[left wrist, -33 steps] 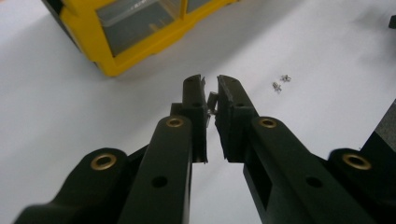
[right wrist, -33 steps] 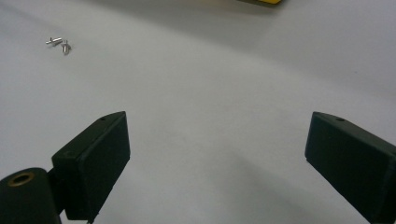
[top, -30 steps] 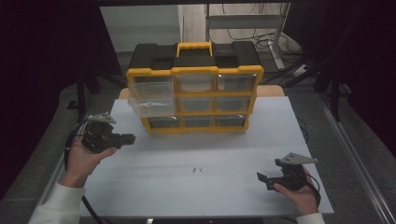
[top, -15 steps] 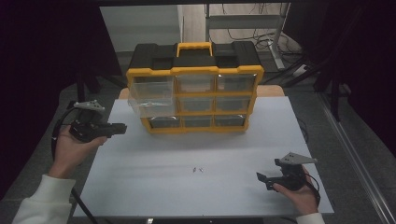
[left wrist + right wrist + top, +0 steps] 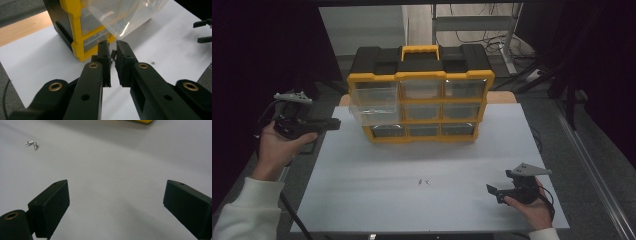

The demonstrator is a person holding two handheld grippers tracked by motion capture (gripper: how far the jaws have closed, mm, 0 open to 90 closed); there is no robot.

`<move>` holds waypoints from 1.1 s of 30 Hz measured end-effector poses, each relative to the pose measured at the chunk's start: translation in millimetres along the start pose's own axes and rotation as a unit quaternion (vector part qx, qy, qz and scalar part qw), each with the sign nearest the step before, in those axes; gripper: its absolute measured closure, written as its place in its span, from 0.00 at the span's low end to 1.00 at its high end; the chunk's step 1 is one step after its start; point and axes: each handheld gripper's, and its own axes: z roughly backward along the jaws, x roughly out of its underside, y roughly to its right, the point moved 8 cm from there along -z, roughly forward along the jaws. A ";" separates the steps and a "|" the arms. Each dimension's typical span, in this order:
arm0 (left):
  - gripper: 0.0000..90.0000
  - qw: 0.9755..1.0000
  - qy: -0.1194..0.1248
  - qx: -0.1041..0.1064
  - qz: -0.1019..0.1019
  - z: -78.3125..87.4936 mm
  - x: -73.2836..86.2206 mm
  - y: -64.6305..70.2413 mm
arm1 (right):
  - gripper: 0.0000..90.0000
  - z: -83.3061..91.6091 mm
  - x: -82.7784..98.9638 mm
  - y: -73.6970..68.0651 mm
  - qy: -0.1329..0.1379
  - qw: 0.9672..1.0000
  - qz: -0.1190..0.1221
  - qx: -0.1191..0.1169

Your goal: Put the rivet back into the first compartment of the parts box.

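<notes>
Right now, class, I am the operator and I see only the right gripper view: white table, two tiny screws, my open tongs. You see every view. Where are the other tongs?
Observer: The left tongs are held in the air at the left edge of the table, pointing toward a yellow and black drawer box.
Operator: Are they open?
Observer: No, shut, with just a slit between the jaws.
Operator: Is any drawer pulled out?
Observer: Yes, a clear drawer in the box's left column sticks out toward those tongs.
</notes>
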 end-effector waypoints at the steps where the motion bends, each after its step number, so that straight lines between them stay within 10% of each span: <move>1: 0.92 1.000 0.002 0.000 0.001 1.5 -2.4 -0.1 | 0.08 0.1 0.0 0.0 -0.001 1.000 0.000 -0.001; 33: 0.92 0.999 0.047 0.021 -0.010 17.2 -78.0 14.8 | 0.08 0.5 -0.9 1.1 0.001 1.000 -0.005 -0.001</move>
